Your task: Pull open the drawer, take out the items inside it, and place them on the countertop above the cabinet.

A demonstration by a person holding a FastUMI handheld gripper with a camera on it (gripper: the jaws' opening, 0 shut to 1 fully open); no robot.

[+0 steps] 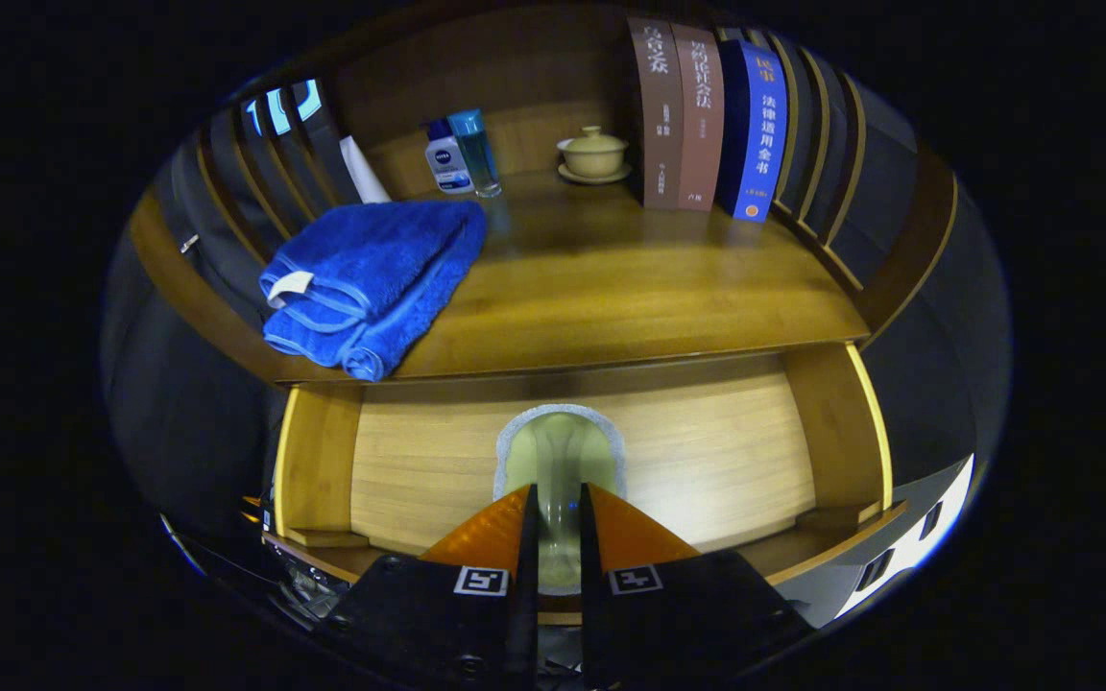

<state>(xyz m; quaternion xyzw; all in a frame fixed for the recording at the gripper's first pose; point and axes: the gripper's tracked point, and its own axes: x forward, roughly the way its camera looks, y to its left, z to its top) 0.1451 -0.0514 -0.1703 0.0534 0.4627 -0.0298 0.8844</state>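
Between gripper (pixel 559 509) fingers — pale sponge (pixel 561 451)

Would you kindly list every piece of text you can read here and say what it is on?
"民事" and "法律适用全书": spine of the blue book.
"乌合之众": spine of the dark brown book.
Reddish-brown book, white bottle: print too small to read.
Gripper, shut on a pale item in the drawer: patterned squares, no words.

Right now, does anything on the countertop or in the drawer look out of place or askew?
Only the folded blue towel: it hangs over the countertop's front edge above the open drawer. The gripper is shut on a pale glass.
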